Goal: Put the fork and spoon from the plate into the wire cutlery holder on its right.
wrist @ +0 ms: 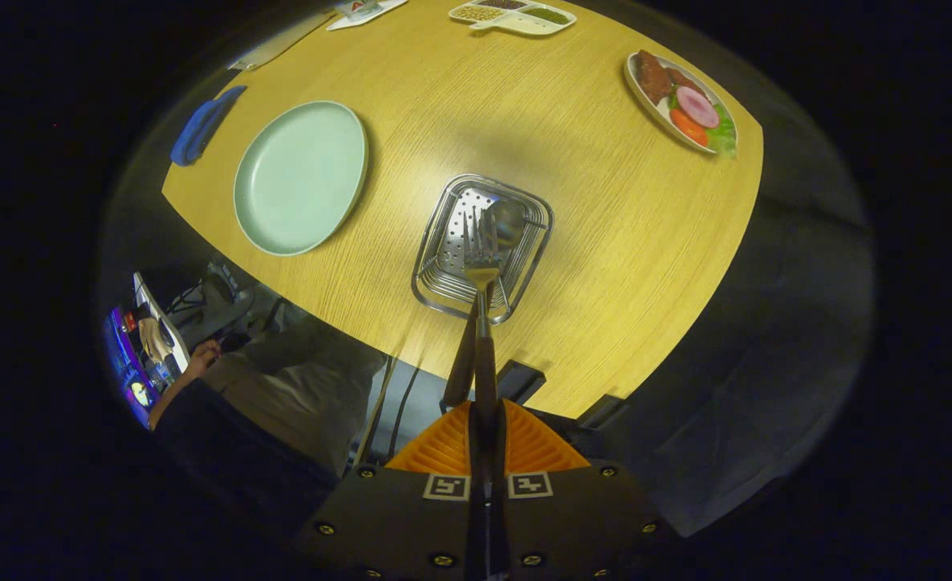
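Gripper view puts us past halfway: our gripper [486, 428] is clamped on both handles, fork [480, 254] and spoon [505, 222] hang heads-down over the holder [444, 294], plate [298, 177] left of it bare; lowering and release remain.

The tool [486, 428] shows at the bottom centre of the frame as a dark, flat-faced body that widens toward the lower edge, studded with small brass-coloured screws along its sides and base. Two square black-and-white coded markers sit side by side on its top face, one on each side of a narrow central slot, and just above them two ribbed wedge-shaped pads rise to a point, pressed close together. At the lower left a person [234, 403] wears a dark long sleeve and light, beige-grey trousers.
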Motion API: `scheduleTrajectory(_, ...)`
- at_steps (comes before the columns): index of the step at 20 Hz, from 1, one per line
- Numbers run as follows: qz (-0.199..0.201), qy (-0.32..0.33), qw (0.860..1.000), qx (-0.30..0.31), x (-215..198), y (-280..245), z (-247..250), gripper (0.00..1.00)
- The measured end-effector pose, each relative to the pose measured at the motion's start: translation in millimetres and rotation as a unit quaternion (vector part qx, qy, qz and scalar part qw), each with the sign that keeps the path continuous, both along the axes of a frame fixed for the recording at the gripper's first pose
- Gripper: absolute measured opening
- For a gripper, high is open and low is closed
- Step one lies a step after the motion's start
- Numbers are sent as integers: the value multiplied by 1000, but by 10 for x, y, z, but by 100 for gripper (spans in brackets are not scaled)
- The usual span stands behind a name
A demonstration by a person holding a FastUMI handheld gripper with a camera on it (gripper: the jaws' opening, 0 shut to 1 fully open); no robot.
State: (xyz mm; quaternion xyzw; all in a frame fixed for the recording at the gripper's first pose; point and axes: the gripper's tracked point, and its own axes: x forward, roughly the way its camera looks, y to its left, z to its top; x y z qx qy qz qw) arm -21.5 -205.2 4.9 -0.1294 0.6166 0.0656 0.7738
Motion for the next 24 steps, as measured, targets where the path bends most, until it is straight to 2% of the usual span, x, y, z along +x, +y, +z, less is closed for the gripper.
scheduleTrajectory(7,1,29,999,-17,222,21,-45,3)
scheduleTrajectory(12,-12,-21,1000,9,344,60,139,13)
scheduleTrajectory(14,-19,-47,998,23,311,68,201,23)
scheduleTrajectory(16,-31,-91,994,49,266,124,345,41)
scheduleTrajectory(18,-44,-161,984,69,241,188,541,41)
scheduleTrajectory(20,-54,-241,964,102,187,344,751,41)
scheduleTrajectory(24,-66,-383,906,169,-32,732,1129,41)
